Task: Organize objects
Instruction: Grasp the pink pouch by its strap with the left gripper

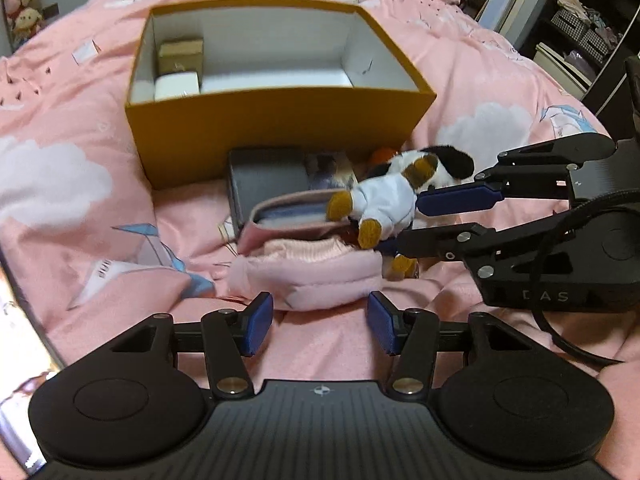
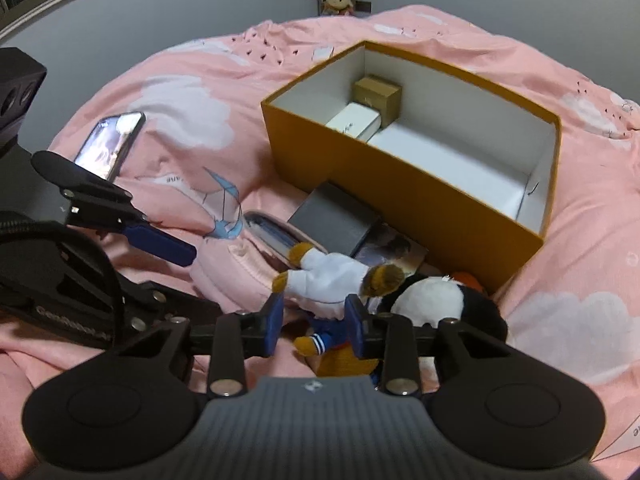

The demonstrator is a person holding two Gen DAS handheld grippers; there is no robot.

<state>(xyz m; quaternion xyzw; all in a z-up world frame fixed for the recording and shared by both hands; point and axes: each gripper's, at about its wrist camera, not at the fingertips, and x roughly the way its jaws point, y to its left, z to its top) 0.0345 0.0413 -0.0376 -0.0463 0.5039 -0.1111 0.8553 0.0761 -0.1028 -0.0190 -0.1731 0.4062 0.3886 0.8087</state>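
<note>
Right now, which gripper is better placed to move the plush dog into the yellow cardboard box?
Right gripper: its blue fingers already straddle the white-shirted plush dog. Left gripper sits open, empty, before the pink pouch.

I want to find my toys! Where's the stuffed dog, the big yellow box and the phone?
stuffed dog (image 1: 390,196): left wrist view, on its white shirt.
yellow box (image 1: 272,132): left wrist view, on its near outer wall.
phone (image 2: 110,146): right wrist view, on its lit screen.

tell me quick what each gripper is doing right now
Left gripper: open, holding nothing, just short of the pink pouch.
Right gripper: shut on the plush dog.
</note>
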